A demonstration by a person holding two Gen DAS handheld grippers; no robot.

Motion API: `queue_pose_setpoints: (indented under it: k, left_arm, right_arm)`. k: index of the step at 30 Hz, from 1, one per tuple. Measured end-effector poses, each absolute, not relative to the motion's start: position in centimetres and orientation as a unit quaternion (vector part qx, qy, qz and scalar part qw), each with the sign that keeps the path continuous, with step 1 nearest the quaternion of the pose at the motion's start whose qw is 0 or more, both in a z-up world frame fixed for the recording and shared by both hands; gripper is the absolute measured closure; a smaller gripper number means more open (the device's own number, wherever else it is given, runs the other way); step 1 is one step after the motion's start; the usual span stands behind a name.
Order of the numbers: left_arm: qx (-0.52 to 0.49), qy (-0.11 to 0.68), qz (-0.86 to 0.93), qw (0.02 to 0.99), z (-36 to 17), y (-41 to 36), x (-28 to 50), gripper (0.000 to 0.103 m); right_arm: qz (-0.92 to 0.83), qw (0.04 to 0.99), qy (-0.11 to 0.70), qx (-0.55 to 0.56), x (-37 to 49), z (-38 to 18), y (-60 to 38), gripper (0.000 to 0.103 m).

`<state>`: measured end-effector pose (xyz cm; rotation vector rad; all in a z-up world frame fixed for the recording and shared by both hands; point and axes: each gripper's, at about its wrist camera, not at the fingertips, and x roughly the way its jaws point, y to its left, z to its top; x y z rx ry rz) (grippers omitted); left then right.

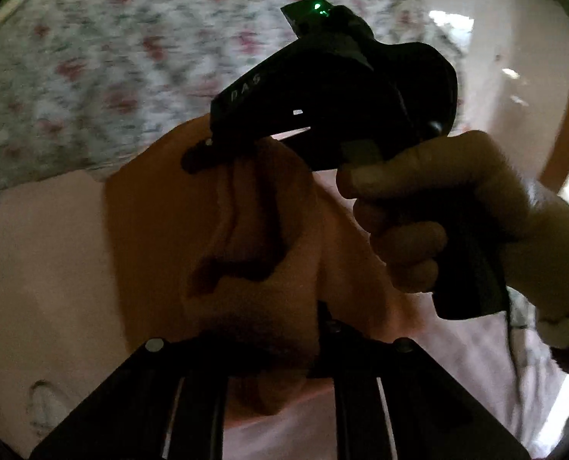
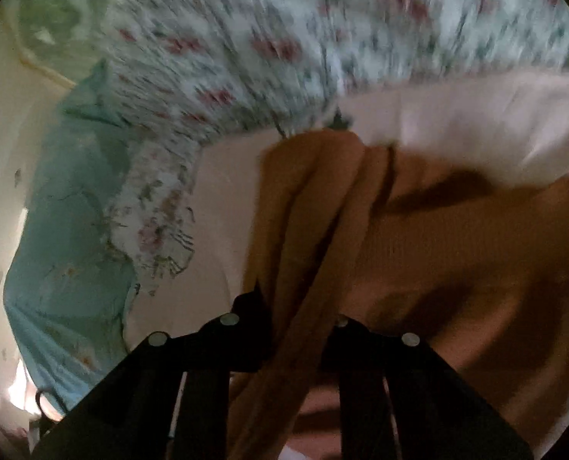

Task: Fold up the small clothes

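Observation:
An orange-brown knit garment (image 1: 161, 211) hangs lifted over a pale pink sheet (image 1: 46, 249). My left gripper (image 1: 277, 349) is shut on the garment's edge, with cloth bunched between its fingers. The right gripper (image 1: 215, 153) shows in the left wrist view as a black body held by a gloved hand (image 1: 438, 211), its fingertips pinching the garment's upper edge. In the right wrist view the garment (image 2: 438, 249) fills the right half, and my right gripper (image 2: 296, 329) is shut on a folded ridge of it.
A floral quilt (image 1: 112, 57) covers the bed behind the garment and shows in the right wrist view (image 2: 265, 38). A light blue cloth (image 2: 73, 211) lies at the left. A cream wall (image 1: 514, 57) and a wooden edge (image 1: 568, 134) are at the right.

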<state>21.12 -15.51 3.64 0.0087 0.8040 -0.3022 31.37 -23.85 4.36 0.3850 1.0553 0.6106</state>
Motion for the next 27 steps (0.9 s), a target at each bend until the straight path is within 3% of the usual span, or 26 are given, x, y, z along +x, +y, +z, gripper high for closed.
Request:
queue_pose_setpoints:
  k: [12,17,21,23,27]
  left_arm:
    - [-0.009,0.455,-0.201,0.868,-2.5,-22.0,25.1,0.088]
    - [-0.022,0.483,-0.212,0.849,-3.8,-21.9,25.5,0.070]
    - [-0.025,0.485,-0.220,0.846,-2.6,-20.1,23.6,0.047]
    - [-0.037,0.484,-0.219,0.846,-2.1,-18.6,22.2,0.045]
    - [-0.061,0.485,-0.185,0.853,-1.2,-14.7,20.2,0.041]
  right_arm:
    - [0.211,0.807,0.523,0.175,31.2,-0.7,-34.6,0.088]
    - [0.208,0.800,0.532,0.185,31.6,-2.0,-35.1,0.083]
    - [0.179,0.816,0.522,0.172,30.4,-0.6,-35.8,0.073]
    - [0.143,0.847,0.494,0.136,28.7,1.5,-35.9,0.063]
    - [0.128,0.874,0.449,0.133,25.9,4.5,-36.0,0.062]
